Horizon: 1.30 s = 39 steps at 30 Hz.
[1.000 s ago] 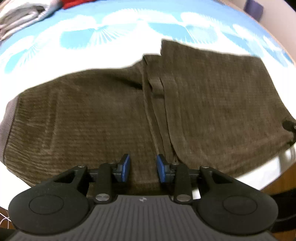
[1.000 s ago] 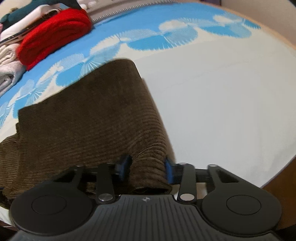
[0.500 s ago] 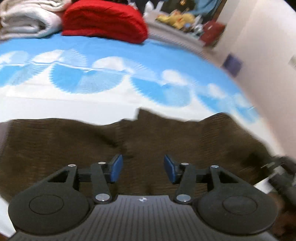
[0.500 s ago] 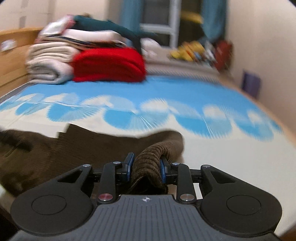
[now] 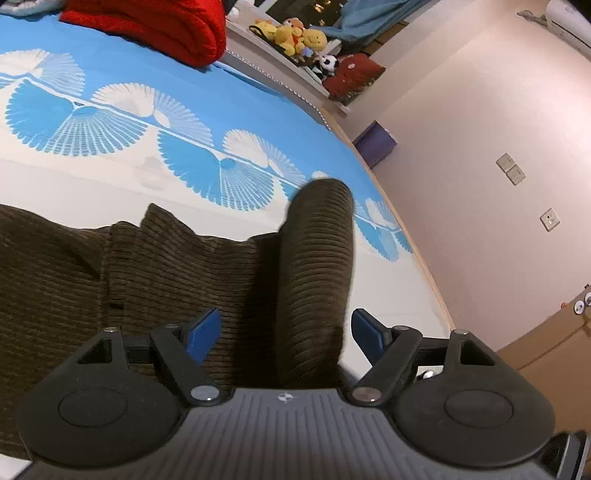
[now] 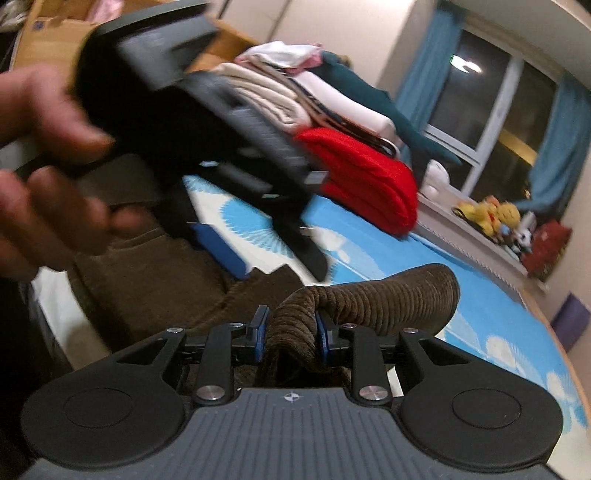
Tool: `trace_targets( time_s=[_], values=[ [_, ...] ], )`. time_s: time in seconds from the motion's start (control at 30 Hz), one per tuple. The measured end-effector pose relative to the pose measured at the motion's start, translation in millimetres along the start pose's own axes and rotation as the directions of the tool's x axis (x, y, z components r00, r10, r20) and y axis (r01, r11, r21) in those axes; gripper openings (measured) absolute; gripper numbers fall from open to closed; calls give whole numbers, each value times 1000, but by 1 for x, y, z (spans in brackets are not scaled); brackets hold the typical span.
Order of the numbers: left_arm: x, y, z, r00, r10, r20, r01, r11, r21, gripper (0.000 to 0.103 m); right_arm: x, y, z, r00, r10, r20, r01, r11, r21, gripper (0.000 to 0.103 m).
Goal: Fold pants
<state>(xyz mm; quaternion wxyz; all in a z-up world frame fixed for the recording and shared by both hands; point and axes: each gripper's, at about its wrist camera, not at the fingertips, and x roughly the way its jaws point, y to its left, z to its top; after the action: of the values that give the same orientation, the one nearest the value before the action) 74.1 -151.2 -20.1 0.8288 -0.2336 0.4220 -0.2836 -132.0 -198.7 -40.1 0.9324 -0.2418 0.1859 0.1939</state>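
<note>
Two grippers: right gripper [image 6: 289,334], bottom centre, clamps the brown pants [image 6: 373,295]; left gripper [image 5: 286,334], fingers apart, straddles a raised fold.

Left wrist view: my left camera sits behind my left gripper [image 5: 286,334], low and close over the brown pants [image 5: 147,280], facing across the bed [image 5: 110,173] toward the far wall [image 5: 480,166].

Right wrist view: my right camera sits behind my right gripper [image 6: 290,332], tilted, close to the raised pants [image 6: 369,295] fold, facing the window [image 6: 480,110]; my left hand [image 6: 48,166] and its gripper body [image 6: 192,122] fill the upper left, very near and blurred.

Shared: both views take in the pants, the bed, the red folded cloth [image 5: 155,26] [image 6: 365,184] and the yellow toys [image 5: 295,35] [image 6: 491,218].
</note>
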Motion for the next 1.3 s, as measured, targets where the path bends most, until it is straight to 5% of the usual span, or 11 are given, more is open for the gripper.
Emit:
trace_targets(
  time_s=[0.37,0.43,0.5,0.6,0.73,0.87,0.97,1.1,1.2,1.3],
  values=[
    [40,-2,7,996,61,-58,-61,998,8,79,-5,27,3,997,82,18,-78,987,-144,27],
    [45,2,7,992,99,-74,-98,995,8,65,-6,29,5,995,102,18,-98,984,-151,27],
    [49,8,7,983,156,-97,-155,988,18,30,-6,28,7,994,111,11,-109,983,-148,27],
    [50,18,8,978,176,-116,-176,984,12,22,-6,15,12,986,163,-12,-164,982,-93,27],
    [44,23,9,978,179,-108,-175,984,41,21,-10,-17,28,954,297,-44,-292,952,92,30],
    [31,30,10,979,185,-92,-183,983,29,20,-16,-58,45,888,458,-33,-432,858,279,30],
    [17,35,10,979,190,-71,-188,982,26,19,-28,-86,61,857,515,8,-491,814,310,30],
    [2,38,6,976,211,-52,-209,977,51,19,-28,-130,77,894,447,37,-429,827,363,35],
    [-10,41,2,973,230,-30,-228,972,62,19,-12,-155,78,964,265,21,-246,862,443,59],
    [-24,45,-1,966,257,6,-257,963,78,19,9,-166,57,994,93,-55,-43,808,588,64]
  ],
)
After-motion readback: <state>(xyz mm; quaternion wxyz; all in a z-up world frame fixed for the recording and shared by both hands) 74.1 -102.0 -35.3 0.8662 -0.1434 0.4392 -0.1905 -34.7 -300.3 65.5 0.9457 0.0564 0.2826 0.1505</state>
